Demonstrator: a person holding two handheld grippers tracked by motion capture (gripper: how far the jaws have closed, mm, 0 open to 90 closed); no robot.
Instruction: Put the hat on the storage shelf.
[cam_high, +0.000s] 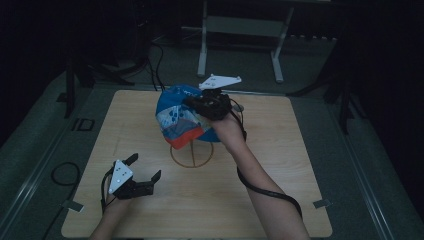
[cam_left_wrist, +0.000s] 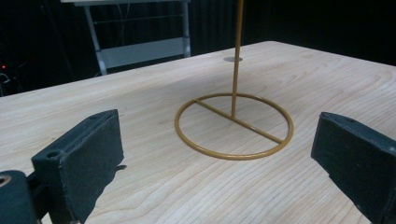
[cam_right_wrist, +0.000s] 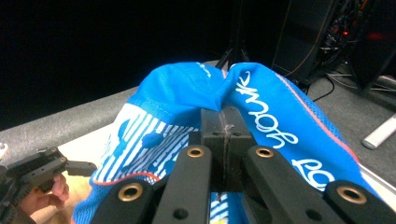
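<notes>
Blue cap (cam_high: 180, 116) clamped in my right gripper (cam_high: 196, 104) above the wire stand (cam_high: 192, 155); my left gripper (cam_high: 145, 169) gapes empty.

The high view is dim and underexposed: the wooden table (cam_high: 280, 190) is a muted tan patch with soft, faint shadows, and the room around it falls away into near black. The left gripper view is brighter, with a warm even light on the wood grain, while the near black pads (cam_left_wrist: 84, 154) sit slightly soft at the picture's edges. In the right gripper view the blue cap (cam_right_wrist: 275, 116) is vivid against a black, grainy background.
</notes>
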